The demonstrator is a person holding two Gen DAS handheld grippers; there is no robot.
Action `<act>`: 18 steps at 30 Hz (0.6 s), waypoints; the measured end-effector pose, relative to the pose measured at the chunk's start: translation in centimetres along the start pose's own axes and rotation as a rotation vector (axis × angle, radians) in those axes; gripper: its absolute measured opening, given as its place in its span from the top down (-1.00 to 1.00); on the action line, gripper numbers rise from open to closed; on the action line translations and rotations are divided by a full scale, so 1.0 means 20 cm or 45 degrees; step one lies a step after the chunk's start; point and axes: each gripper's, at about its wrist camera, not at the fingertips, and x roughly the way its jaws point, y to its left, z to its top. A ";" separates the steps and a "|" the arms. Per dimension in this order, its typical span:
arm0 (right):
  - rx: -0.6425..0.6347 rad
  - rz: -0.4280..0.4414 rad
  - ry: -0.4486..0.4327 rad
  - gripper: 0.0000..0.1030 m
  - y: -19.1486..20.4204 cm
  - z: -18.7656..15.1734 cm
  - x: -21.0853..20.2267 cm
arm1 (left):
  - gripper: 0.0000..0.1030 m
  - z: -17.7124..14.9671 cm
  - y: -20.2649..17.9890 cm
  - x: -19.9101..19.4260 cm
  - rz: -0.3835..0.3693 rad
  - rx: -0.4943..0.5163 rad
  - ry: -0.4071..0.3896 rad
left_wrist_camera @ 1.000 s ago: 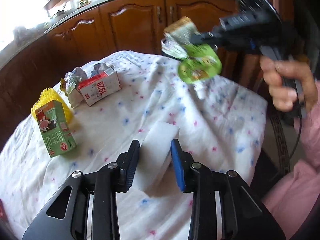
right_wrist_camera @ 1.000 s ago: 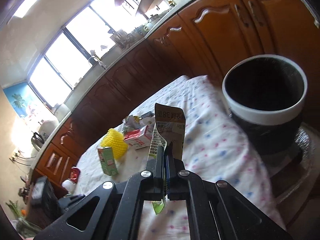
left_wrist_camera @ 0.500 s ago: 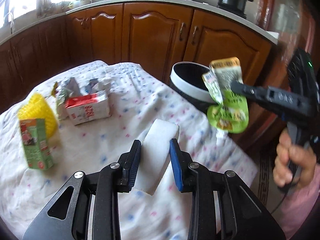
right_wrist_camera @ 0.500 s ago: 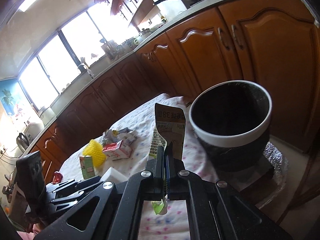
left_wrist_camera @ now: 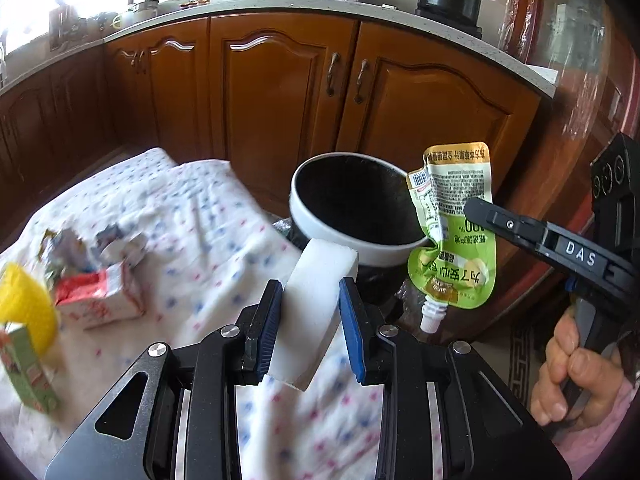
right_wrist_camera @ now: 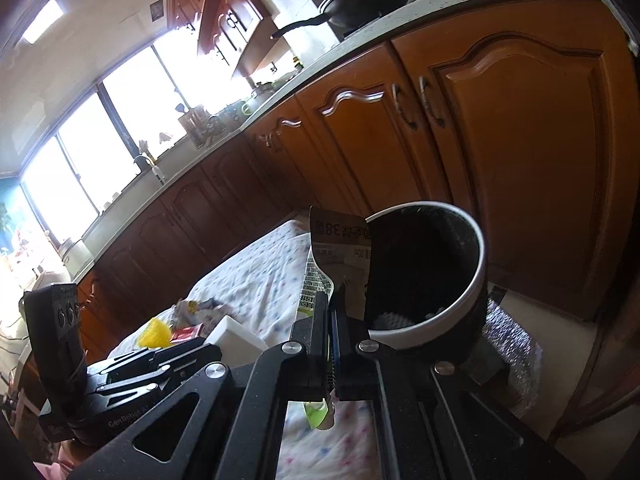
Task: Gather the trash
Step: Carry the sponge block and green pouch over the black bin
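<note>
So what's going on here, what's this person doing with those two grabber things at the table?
A person is clearing trash off a cloth-covered table with a handheld gripper in each hand. The left gripper is clamped on a white foam block. The right gripper is shut on a green drink pouch, held up right beside the rim of the black bin at the table's edge. Neither piece is in the bin yet. A red and white carton, a green carton and some crumpled wrappers are on the table.

Glossy lacquered wood cabinets (left_wrist_camera: pixel 280 92); speckled stone countertop (left_wrist_camera: pixel 400 16). Soft matt cloth with dots on table (left_wrist_camera: pixel 192 216). Matt white foam block (left_wrist_camera: pixel 316 304). Shiny crinkled plastic pouch (left_wrist_camera: pixel 456 240). Matt black plastic tool (left_wrist_camera: pixel 308 320).
</note>
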 end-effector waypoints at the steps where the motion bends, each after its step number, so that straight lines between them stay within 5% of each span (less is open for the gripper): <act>1: 0.001 -0.005 -0.002 0.98 -0.01 0.01 0.01 | 0.46 0.02 -0.01 0.01 0.000 0.000 0.000; 18: -0.030 -0.134 -0.045 0.98 -0.20 0.28 0.21 | 0.45 0.42 -0.13 0.34 0.043 0.018 -0.001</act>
